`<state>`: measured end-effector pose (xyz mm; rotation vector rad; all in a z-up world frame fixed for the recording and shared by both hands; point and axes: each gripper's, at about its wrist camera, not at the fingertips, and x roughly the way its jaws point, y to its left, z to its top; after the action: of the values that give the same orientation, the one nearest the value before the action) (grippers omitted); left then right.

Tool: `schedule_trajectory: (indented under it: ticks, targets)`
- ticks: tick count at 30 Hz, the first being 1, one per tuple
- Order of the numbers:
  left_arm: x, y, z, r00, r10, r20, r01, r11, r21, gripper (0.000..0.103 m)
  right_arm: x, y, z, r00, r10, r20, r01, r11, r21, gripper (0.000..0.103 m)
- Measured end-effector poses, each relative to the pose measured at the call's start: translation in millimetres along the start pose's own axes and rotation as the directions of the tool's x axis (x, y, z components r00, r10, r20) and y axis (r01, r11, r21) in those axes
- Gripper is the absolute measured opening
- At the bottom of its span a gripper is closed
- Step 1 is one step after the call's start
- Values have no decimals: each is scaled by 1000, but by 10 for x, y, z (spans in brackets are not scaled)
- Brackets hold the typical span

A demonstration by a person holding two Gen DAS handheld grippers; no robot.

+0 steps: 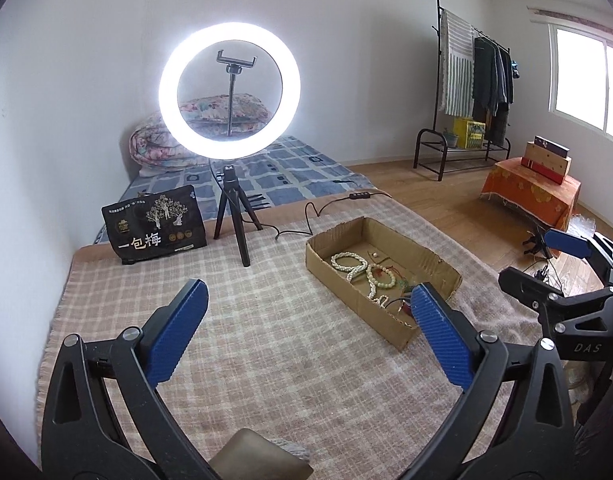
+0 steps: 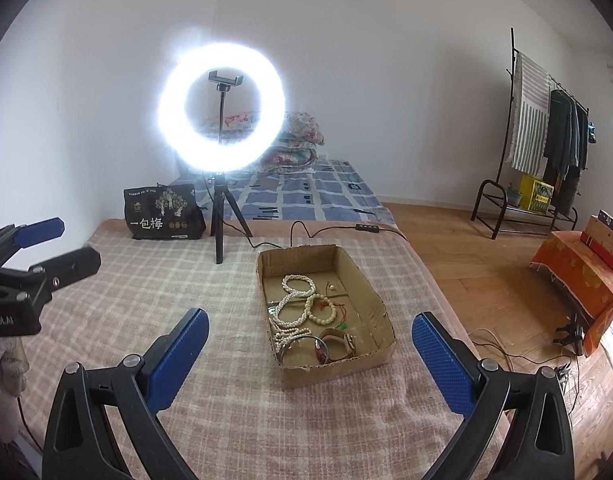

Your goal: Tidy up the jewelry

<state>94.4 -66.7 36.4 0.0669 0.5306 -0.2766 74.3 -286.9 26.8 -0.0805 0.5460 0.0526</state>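
Observation:
A shallow cardboard box (image 2: 298,264) lies on the checked blanket (image 2: 186,280). In it are long strings of white beads (image 2: 294,300), a pale bead bracelet (image 2: 322,312), a metal bangle (image 2: 302,346) and a brown-strapped watch (image 2: 340,346). My right gripper (image 2: 310,322) stands wide open just short of the box's near end, with nothing between its blue pads. My left gripper (image 1: 310,296) is also wide open and empty, to the left of the box (image 1: 406,248) and the beads (image 1: 354,264). Each gripper shows at the edge of the other's view: right gripper (image 1: 546,264), left gripper (image 2: 62,244).
A lit ring light (image 1: 229,92) on a small tripod stands behind the box, its cable (image 1: 306,220) trailing along the far edge. A black snack bag (image 1: 154,226) leans at the back left. Right of the blanket the surface ends over wooden floor (image 2: 466,272). A clothes rack (image 1: 466,92) stands far right.

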Motion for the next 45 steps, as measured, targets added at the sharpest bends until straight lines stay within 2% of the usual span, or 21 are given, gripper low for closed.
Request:
schedule_trajectory:
  ticks: [8,45]
  targets:
    - [15,-57,-8,1000,19,-5,-19,1000,21,103,82,-24,-17,1000,4,-4,-4,1000,19,103]
    - [52,-80,-38,1000,15,-17,-15,1000,27,103,99,-75,-24,1000,-12,-11,12,999,31,103]
